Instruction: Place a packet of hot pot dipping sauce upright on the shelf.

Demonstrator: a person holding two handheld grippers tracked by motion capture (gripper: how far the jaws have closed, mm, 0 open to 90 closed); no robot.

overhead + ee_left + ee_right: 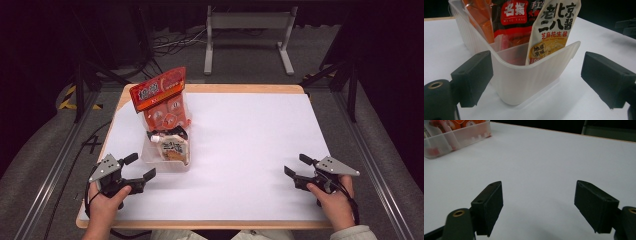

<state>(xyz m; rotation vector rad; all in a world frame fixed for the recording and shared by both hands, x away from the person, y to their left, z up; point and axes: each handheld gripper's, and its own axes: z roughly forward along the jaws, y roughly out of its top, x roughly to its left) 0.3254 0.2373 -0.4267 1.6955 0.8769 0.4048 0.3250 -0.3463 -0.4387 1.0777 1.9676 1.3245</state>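
The left gripper (536, 77), jaws wide, faces the translucent ribbed plastic bin (524, 75); its view reveals a cream sauce pouch (554, 30). The right gripper (299, 168) rests wide apart, holding nothing.

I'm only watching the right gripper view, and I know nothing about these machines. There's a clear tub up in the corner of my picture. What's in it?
Observer: Food packets stand on end in the tub. At the end nearest the person is a cream pouch with black characters.
Operator: Anything taller behind it?
Observer: Yes, an orange-red pack at the far end sticks up well above the rim.
Operator: And what is the other hand doing?
Observer: The left tongs are open and point at the tub's near end, holding nothing.
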